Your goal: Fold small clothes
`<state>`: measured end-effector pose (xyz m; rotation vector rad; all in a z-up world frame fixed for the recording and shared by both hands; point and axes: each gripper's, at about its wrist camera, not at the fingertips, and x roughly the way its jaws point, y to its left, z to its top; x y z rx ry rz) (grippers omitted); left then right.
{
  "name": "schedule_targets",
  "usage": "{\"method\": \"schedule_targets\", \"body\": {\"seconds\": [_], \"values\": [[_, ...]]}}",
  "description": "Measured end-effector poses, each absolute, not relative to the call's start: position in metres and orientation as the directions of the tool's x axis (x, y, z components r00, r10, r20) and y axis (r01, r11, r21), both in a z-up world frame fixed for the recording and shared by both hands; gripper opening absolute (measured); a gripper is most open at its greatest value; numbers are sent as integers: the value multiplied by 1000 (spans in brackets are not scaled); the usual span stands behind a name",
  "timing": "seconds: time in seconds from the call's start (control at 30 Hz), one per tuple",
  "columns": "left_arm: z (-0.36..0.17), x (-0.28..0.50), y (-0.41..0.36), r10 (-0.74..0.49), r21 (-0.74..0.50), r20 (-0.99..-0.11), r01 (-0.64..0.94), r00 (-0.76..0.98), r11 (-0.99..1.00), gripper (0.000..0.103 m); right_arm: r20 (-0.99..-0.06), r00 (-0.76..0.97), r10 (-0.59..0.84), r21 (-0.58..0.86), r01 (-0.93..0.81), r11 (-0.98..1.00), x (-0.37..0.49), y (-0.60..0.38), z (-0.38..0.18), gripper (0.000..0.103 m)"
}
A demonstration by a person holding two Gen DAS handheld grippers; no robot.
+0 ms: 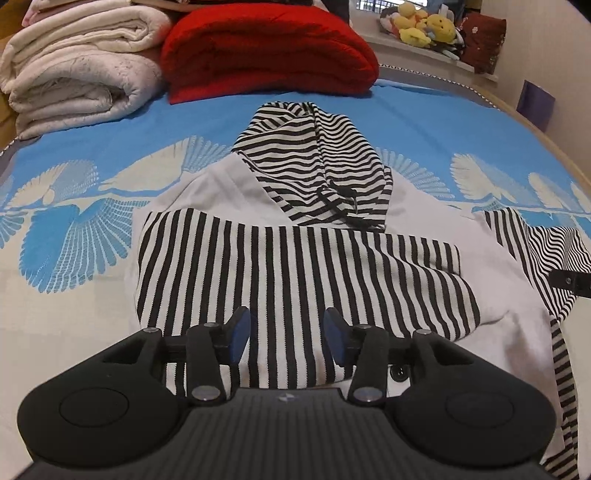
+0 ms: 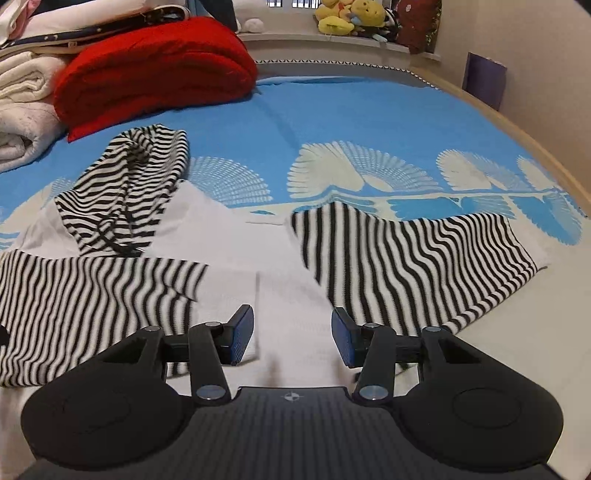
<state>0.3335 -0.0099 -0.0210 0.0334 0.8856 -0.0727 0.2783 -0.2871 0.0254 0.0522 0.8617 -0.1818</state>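
1. Left tool [image 1: 287, 338]: nearest the left wrist camera, jaws parted about halfway, blue pads [image 1: 238, 334] clear of each other. Nothing is clamped between them; the striped left sleeve [image 1: 295, 280] lies under the gap, and whether the tips touch the cloth cannot be told.
2. Right tool [image 2: 293, 339]: jaws parted to a similar width, released. White body fabric sits below the gap, nothing gripped. Contact with the cloth cannot be told.
3. Hooded top [image 1: 229, 195], white body with black-and-white striped hood and sleeves, lies flat on the bed [image 1: 424, 122], hood pointing away from the cameras.
4. Hood [image 1: 314, 162]: lying flat on the upper part of the white body, dark drawstring [image 1: 341, 199] knotted at its base.
5. Left sleeve is folded across the chest, stripes running vertically in the left wrist view.
6. Right sleeve [image 2: 417, 254]: spread out to the side over the bedspread, not folded in.
7. Bedspread is blue with a cream fan-feather pattern.
8. Far end of bed: folded red blanket [image 1: 269, 51], stacked cream quilts [image 1: 77, 66] beside it. Plush toys [image 1: 424, 24] sit on the window ledge.
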Motion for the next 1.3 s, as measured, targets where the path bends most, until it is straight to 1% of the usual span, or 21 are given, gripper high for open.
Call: {"method": "schedule_targets", "body": {"seconds": [0.1, 0.23, 0.3, 0.37, 0.47, 0.53, 0.6, 0.7, 0.93, 1.0, 1.03, 1.07, 1.1, 1.13, 1.2, 1.3], "values": [[-22, 338, -9, -53, -11, -778, 71, 627, 997, 50, -765, 631, -133, -14, 191, 981, 281, -308, 24, 49], [-21, 341, -10, -59, -18, -778, 71, 626, 997, 52, -748, 647, -146, -5, 214, 977, 285, -355, 27, 49], [-22, 342, -10, -60, -19, -777, 71, 626, 997, 53, -734, 657, -171, 18, 270, 963, 285, -389, 28, 49], [-21, 343, -9, -59, -19, -778, 70, 625, 997, 53, -735, 652, -186, 72, 348, 935, 285, -430, 26, 49], [-20, 344, -6, -53, -17, -775, 63, 629, 998, 53, -750, 624, -219, 155, 488, 859, 281, -487, 12, 49], [-19, 344, -5, -48, -12, -771, 61, 635, 998, 53, -757, 612, -230, 198, 551, 811, 276, -511, -1, 49], [-18, 344, -4, -47, -12, -768, 60, 639, 998, 53, -763, 604, -232, 249, 605, 756, 271, -528, -12, 49], [-16, 345, -2, -53, -22, -767, 56, 640, 998, 53, -759, 616, -213, 317, 635, 705, 270, -542, -24, 49], [-12, 343, 3, -49, -16, -757, 56, 651, 998, 53, -750, 620, -231, 375, 686, 624, 275, -568, -54, 48], [-11, 343, 6, -48, -17, -755, 54, 654, 998, 53, -730, 635, -251, 385, 686, 617, 276, -570, -56, 48], [-11, 343, 8, -46, -16, -754, 52, 655, 999, 53, -729, 632, -263, 372, 689, 622, 279, -569, -56, 46], [-10, 343, 10, -45, -17, -754, 49, 656, 999, 53, -727, 627, -280, 357, 694, 625, 282, -568, -55, 33], [-9, 343, 13, -43, -18, -753, 45, 656, 999, 53, -725, 621, -298, 342, 700, 627, 285, -566, -55, 8], [-9, 343, 16, -42, -18, -753, 42, 657, 999, 53, -719, 616, -323, 329, 711, 622, 287, -564, -53, 6], [-6, 343, 23, -39, -24, -753, 31, 657, 999, 53, -690, 622, -371, 310, 717, 625, 292, -555, -46, 5], [0, 344, 40, -30, -40, -747, 1, 664, 999, 53, -602, 658, -452, 200, 672, 713, 307, -516, -11, 4]]}}
